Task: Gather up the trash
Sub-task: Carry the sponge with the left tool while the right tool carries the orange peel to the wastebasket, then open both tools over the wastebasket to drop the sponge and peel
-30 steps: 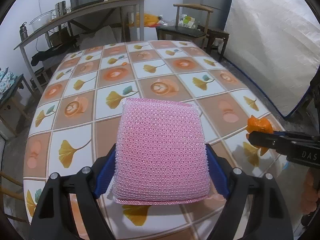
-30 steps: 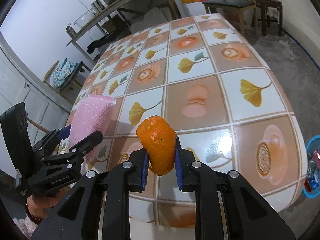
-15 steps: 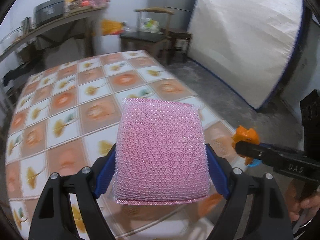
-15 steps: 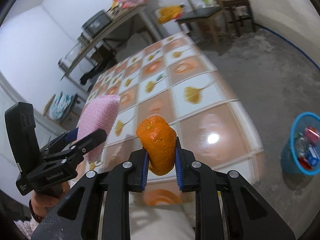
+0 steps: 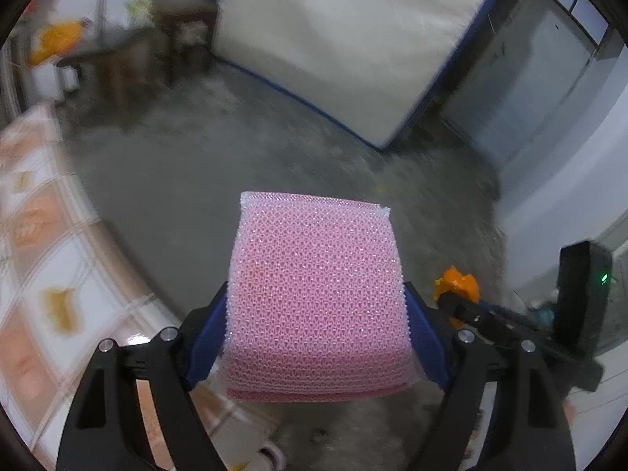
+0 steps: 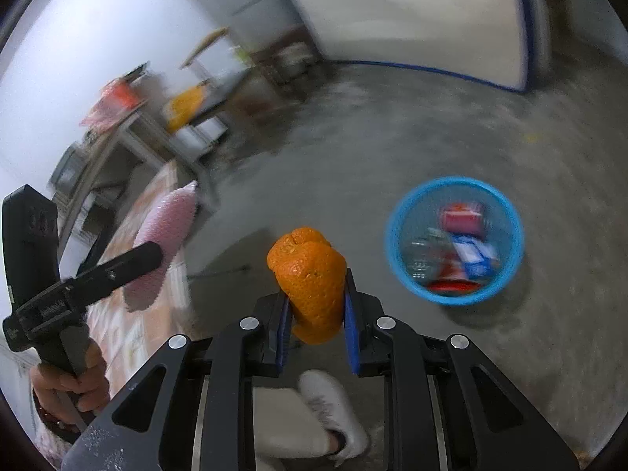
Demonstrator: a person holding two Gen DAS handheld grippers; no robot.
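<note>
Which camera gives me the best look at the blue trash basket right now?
The right wrist view: the blue basket sits whole on the floor, already holding trash, beyond the orange peel in the right gripper. The left wrist view does not show it.

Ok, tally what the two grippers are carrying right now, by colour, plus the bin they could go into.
Pink: 1, the sponge in the left gripper
Orange: 1, the orange peel in the right gripper
Blue: 1, the basket on the floor, already holding trash
Total: 3
</note>
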